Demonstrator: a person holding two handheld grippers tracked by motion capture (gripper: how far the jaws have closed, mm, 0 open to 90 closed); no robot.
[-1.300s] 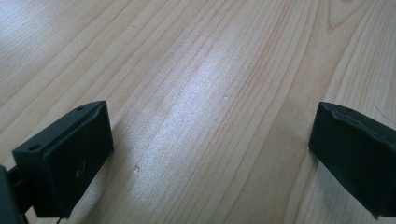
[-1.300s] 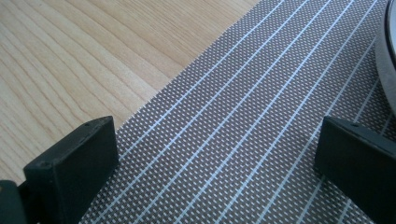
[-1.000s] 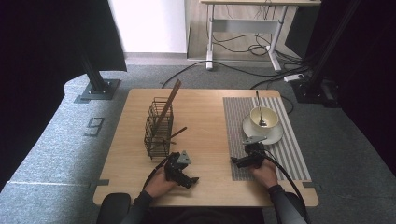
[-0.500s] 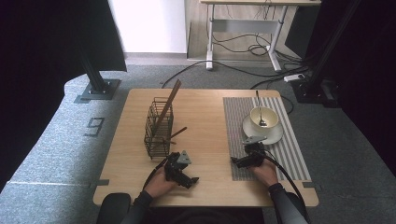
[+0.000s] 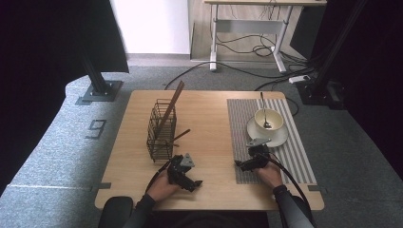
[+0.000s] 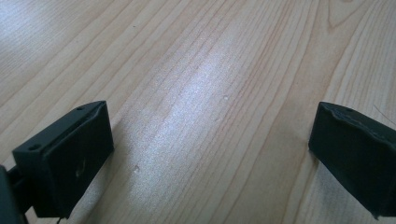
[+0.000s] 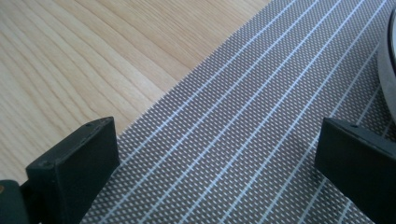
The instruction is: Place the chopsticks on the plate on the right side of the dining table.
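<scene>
My left gripper (image 5: 191,179) rests low over the bare wooden table (image 5: 209,118) near its front edge, right of a black wire basket (image 5: 160,130). In the left gripper view the left gripper (image 6: 210,154) is open, with wood grain alone between its jaws. My right gripper (image 5: 244,162) sits at the left edge of a grey striped placemat (image 5: 285,152), in front of a white cup (image 5: 267,119) on a saucer (image 5: 280,137). The right gripper (image 7: 215,163) is open over the placemat (image 7: 243,121), empty, with the saucer rim (image 7: 390,70) at far right.
The wire basket holds a long wooden utensil (image 5: 172,105) leaning up and right; another wooden handle (image 5: 180,135) pokes out of its side. A spoon (image 5: 263,111) stands in the cup. Bare wood lies between the basket and the placemat. Cables cross the floor behind the table.
</scene>
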